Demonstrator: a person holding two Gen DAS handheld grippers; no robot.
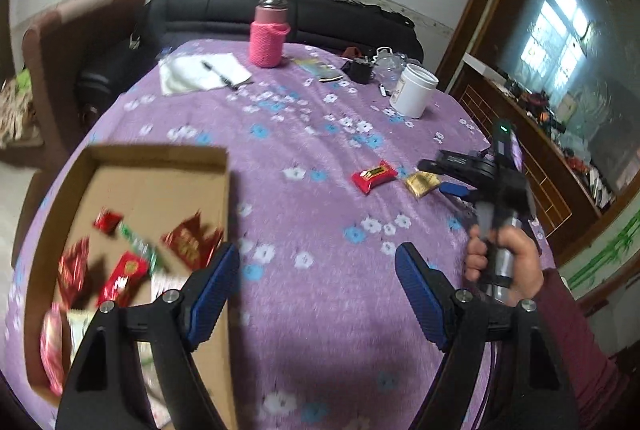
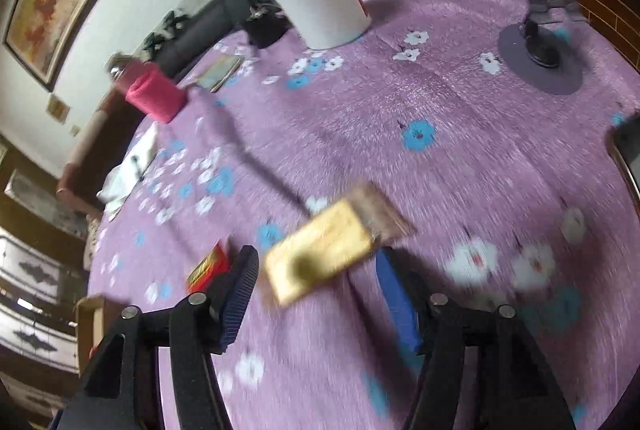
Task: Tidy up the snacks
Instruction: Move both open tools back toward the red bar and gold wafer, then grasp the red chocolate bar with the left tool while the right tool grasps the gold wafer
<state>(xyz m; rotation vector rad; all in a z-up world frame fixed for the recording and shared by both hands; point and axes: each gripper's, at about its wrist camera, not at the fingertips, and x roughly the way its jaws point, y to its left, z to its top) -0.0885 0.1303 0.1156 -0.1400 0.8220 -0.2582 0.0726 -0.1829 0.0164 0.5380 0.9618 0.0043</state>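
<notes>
Now | gold snack (image 2: 320, 250) lies between right gripper (image 2: 316, 270) jaws, apart | left gripper (image 1: 318, 270) jaws apart, empty

The snacks in the box (image 1: 160, 186) are smeared by blur, so their labels cannot be read, and the left gripper (image 1: 318, 290) covers the box's near corner. In the right wrist view the gold packet (image 2: 320, 254) is blurred, its print illegible, and the red packet (image 2: 208, 266) beside it is half hidden behind a finger (image 2: 240, 282).
</notes>
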